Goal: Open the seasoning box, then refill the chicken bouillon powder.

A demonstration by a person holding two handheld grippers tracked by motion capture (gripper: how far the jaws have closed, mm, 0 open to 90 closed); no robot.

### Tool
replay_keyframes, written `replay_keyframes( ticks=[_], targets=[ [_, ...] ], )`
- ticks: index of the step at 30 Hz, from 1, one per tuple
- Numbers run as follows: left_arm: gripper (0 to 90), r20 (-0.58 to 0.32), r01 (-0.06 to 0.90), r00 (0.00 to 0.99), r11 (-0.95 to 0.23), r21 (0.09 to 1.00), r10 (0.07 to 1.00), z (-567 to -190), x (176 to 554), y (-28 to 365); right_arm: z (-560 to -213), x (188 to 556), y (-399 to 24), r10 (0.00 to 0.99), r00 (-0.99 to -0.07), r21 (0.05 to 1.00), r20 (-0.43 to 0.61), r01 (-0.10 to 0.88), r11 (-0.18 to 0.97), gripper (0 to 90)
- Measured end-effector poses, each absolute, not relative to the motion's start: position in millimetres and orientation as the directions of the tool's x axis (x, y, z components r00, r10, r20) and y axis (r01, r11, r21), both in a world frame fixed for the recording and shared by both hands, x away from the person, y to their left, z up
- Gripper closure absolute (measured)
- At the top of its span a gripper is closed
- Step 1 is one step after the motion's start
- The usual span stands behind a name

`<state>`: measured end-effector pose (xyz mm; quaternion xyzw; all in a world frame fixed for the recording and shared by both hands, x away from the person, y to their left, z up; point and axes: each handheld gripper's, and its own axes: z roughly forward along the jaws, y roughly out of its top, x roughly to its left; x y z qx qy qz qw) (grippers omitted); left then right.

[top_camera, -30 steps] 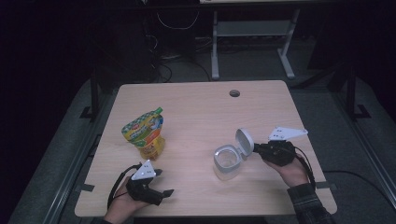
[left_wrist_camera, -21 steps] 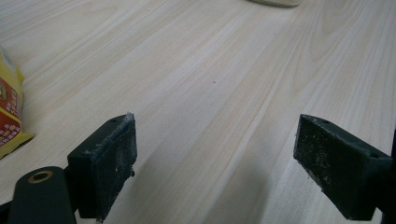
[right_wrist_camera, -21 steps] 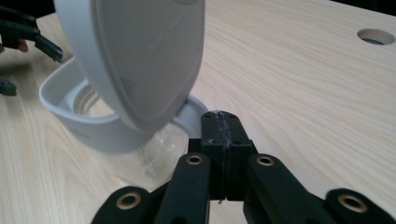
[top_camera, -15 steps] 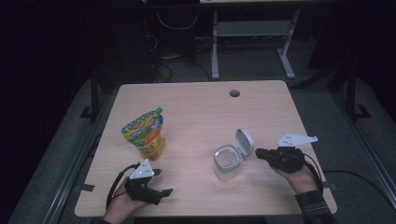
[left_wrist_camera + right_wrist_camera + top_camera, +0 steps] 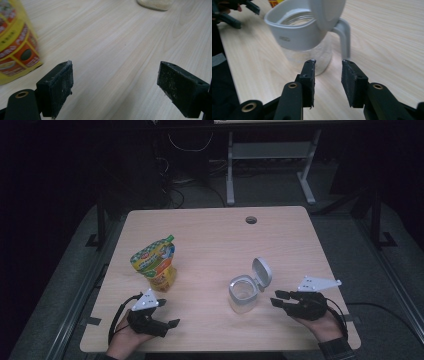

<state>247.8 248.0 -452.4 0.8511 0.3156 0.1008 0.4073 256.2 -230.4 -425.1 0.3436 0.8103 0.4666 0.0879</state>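
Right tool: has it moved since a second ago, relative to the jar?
Yes. The right tool has drawn back from the jar toward the table's near edge, off the flipped-up lid. Its jaws have just been opening, with nothing between them.

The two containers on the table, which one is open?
The clear jar by the right gripper: its white lid is flipped up. The yellow pouch is sealed.
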Motion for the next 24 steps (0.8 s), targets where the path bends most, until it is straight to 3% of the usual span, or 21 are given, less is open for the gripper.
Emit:
replay_keyframes(
  ticks=[24],
  targets=[
    [13.7, -0.070, 0.503, 0.692, -0.410, 0.761, 0.718, -437.2, 238.3, 289.7, -419.2, 243.9, -197.4, 0.501, -0.843, 0.835, 0.195, 0.411, 0.366, 59.5]
  ],
)
